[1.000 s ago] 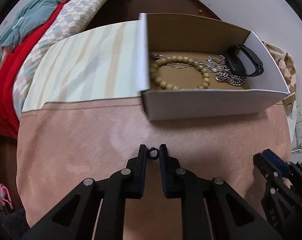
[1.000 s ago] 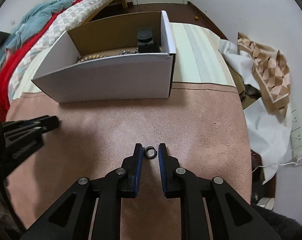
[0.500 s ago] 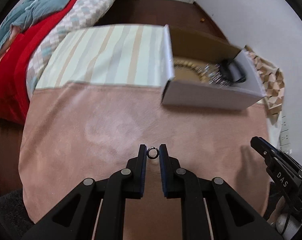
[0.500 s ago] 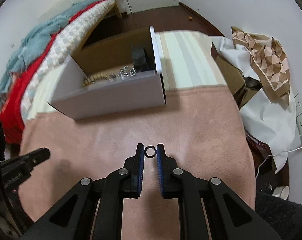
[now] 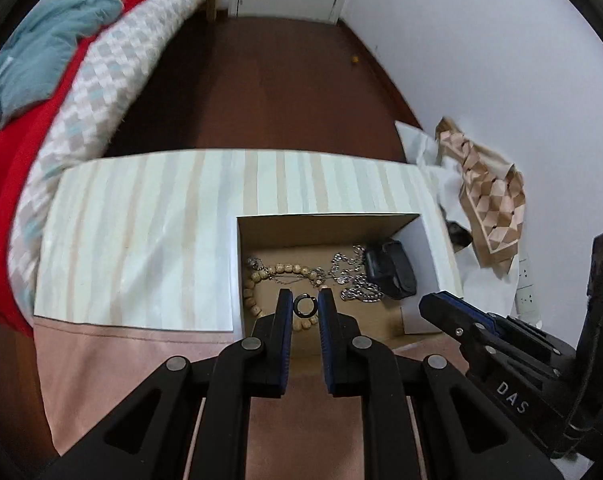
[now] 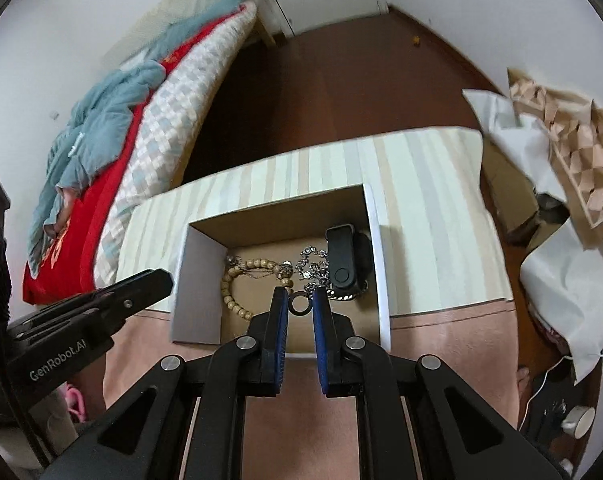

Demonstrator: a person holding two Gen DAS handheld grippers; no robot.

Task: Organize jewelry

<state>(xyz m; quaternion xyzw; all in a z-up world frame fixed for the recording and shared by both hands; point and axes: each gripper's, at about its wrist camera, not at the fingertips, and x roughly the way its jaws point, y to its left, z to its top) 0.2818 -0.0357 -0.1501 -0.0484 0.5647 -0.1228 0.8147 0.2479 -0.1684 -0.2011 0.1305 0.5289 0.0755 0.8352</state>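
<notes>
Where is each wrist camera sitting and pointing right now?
Left wrist: rides the left tool, looks down into the box past the pinched left ring; right tool at right edge.
Right wrist: rides the right tool, same downward look past the right ring; left tool at left.
Shared: box, bead bracelet, black band.

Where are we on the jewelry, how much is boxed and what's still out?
Boxed: bead bracelet, silver chain and black band lie in the cardboard box. In hand: left gripper and right gripper each pinch a small dark ring above the box. Left: release both rings. No other loose jewelry is visible.
</notes>
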